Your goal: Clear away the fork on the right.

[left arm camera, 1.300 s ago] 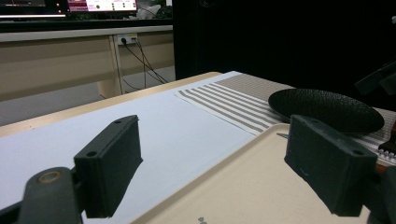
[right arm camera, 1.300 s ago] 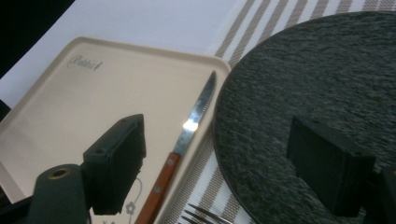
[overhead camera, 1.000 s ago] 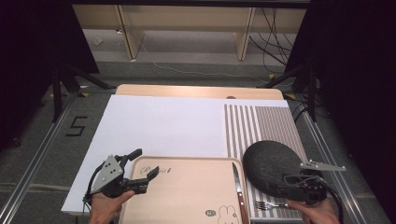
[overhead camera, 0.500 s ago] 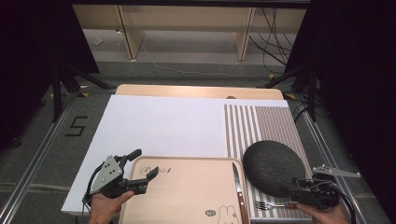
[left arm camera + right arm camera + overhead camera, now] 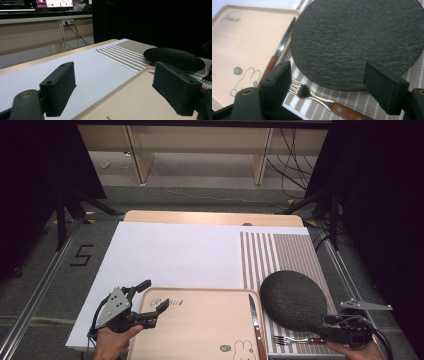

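A dark, rough round plate (image 5: 292, 300) lies on the striped placemat (image 5: 280, 252). A wooden-handled fork (image 5: 297, 340) lies just in front of it. My right gripper (image 5: 324, 330) hovers at the plate's near right edge, pointing left. In the right gripper view the right gripper (image 5: 329, 80) is open, with the fork (image 5: 312, 95) on the mat below the gap and the plate (image 5: 357, 42) ahead. Its jaws have just been closing a little, and nothing is pressed between them. My left gripper (image 5: 152, 297) stands open over the beige tray's (image 5: 200, 330) left corner and holds nothing.
A knife (image 5: 255, 320) with a wooden handle lies along the tray's right edge, between the tray and the plate. A white sheet (image 5: 170, 255) covers the left and middle of the table. Aluminium rails run along both sides, and the floor beyond holds cables and desk legs.
My right gripper has drawn back to the right and toward the table's near edge, off the plate's rim. The plate, fork, tray and left gripper stay where they were.
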Available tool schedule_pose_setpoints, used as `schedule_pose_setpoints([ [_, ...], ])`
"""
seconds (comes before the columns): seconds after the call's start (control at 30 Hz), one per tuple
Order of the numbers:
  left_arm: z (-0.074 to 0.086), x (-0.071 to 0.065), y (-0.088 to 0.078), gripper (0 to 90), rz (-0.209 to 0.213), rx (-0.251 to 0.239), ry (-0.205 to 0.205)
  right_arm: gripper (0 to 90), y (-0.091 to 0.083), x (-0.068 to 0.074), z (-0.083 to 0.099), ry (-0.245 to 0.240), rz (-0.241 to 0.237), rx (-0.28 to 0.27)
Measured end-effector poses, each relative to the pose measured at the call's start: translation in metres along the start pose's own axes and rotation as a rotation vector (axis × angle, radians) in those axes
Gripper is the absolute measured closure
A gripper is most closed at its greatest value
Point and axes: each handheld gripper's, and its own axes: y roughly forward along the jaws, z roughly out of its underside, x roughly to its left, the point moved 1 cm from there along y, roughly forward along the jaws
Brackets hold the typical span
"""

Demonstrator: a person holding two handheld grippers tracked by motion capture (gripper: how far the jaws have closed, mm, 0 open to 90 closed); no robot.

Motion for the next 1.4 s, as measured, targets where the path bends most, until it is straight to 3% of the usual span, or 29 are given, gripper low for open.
schedule_pose_setpoints([
  [0.1, 0.000, -0.001, 0.000, 17.5, 0.004, 0.001, 0.003, 23.6, 0.000, -0.003, 0.001, -0.011, 0.033, 0.022],
  [0.2, 0.000, -0.001, 0.000, 17.5, 0.004, 0.002, 0.002, 24.3, 0.000, -0.009, 0.003, -0.034, 0.017, 0.047],
  [0.3, 0.000, 0.000, 0.000, 17.5, 0.002, 0.001, -0.001, 25.9, 0.000, -0.012, 0.005, -0.048, 0.036, 0.065],
  [0.57, 0.000, -0.001, 0.001, 17.5, 0.005, 0.005, 0.002, 27.8, 0.002, -0.016, 0.008, -0.109, 0.068, 0.170],
  [0.63, 0.000, -0.001, 0.000, 17.5, 0.005, 0.006, 0.001, 28.0, 0.006, -0.017, 0.009, -0.154, 0.091, 0.207],
  [0.77, 0.000, -0.001, 0.001, 17.5, 0.006, 0.006, 0.003, 28.8, 0.009, -0.017, 0.009, -0.188, 0.097, 0.256],
  [0.8, 0.000, -0.001, 0.001, 17.5, 0.006, 0.006, 0.003, 28.8, 0.009, -0.017, 0.009, -0.188, 0.097, 0.256],
  [0.83, 0.000, -0.001, 0.001, 17.5, 0.006, 0.006, 0.004, 29.3, 0.010, -0.014, 0.010, -0.146, 0.099, 0.262],
  [0.87, 0.000, -0.001, 0.001, 17.5, 0.007, 0.008, 0.006, 29.7, 0.010, -0.013, 0.011, -0.132, 0.109, 0.296],
  [0.93, 0.001, -0.001, 0.001, 17.5, 0.006, 0.007, 0.004, 30.8, 0.015, -0.018, 0.012, -0.199, 0.093, 0.240],
  [0.97, 0.001, -0.001, 0.001, 17.5, 0.006, 0.007, 0.004, 30.8, 0.015, -0.018, 0.012, -0.199, 0.093, 0.240],
  [1.2, 0.000, -0.001, 0.001, 17.5, 0.007, 0.009, 0.004, 34.6, 0.023, -0.015, 0.013, -0.254, 0.107, 0.314],
  [1.27, 0.000, -0.002, 0.001, 17.5, 0.008, 0.008, 0.005, 34.8, 0.024, -0.014, 0.014, -0.244, 0.118, 0.323],
  [1.33, 0.001, -0.002, 0.002, 17.5, 0.015, -0.002, -0.005, 35.2, 0.027, -0.015, 0.013, -0.288, 0.128, 0.344],
  [1.4, 0.000, -0.002, 0.001, 17.5, 0.008, 0.010, 0.005, 35.4, 0.028, -0.013, 0.014, -0.267, 0.126, 0.360],
])
